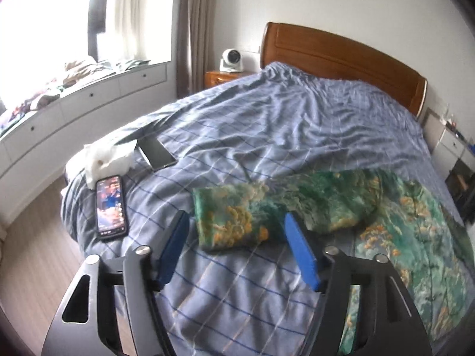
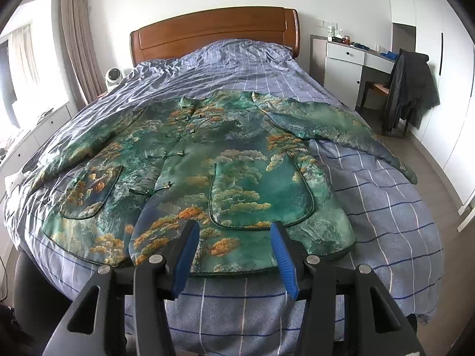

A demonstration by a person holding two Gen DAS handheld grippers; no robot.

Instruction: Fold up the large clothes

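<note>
With the jacket [image 2: 207, 160] spread flat on the bed [image 2: 386, 207], folding has barely begun; left gripper [image 1: 237, 246] and right gripper [image 2: 234, 249] both gape empty, so next comes gripping a sleeve [image 1: 234, 216].

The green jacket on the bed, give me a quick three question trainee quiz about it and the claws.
1. True or false: the green jacket lies front up on the bed.
2. What does the left claw hold: A sleeve, B phone, C nothing?
3. Which lies nearer the left claw: the lit phone or the dark phone?

Key: 1 true; 2 C; 3 the lit phone.
</note>
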